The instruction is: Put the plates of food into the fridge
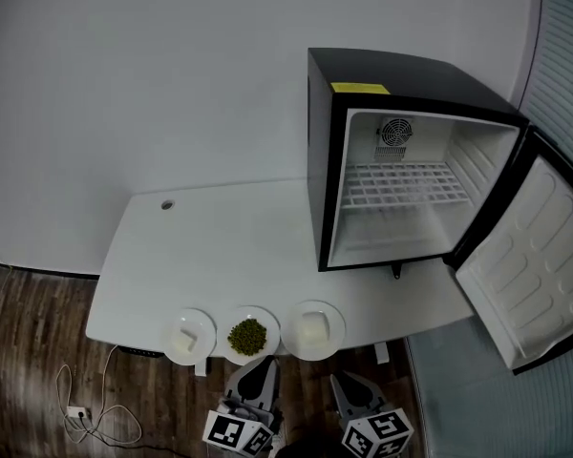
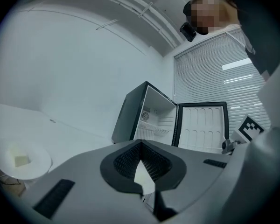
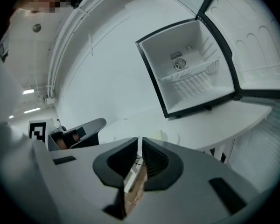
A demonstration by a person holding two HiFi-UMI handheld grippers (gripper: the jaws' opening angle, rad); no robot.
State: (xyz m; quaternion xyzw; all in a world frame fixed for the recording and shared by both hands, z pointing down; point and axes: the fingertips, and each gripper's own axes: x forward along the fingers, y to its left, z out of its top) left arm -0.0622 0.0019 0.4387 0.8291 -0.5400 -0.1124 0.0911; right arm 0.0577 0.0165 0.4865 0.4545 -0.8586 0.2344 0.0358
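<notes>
Three white plates sit in a row along the table's front edge. The left plate holds a white cube, the middle plate a heap of green food, and the right plate a white piece. The black mini fridge stands at the table's right with its door swung wide and nothing inside. My left gripper hangs just short of the middle plate, shut and holding nothing. My right gripper is below the right plate, shut and holding nothing.
A wire shelf crosses the fridge's middle. The white table has a cable hole at its back left. A cable and socket lie on the wood floor at the left. Window blinds hang to the right.
</notes>
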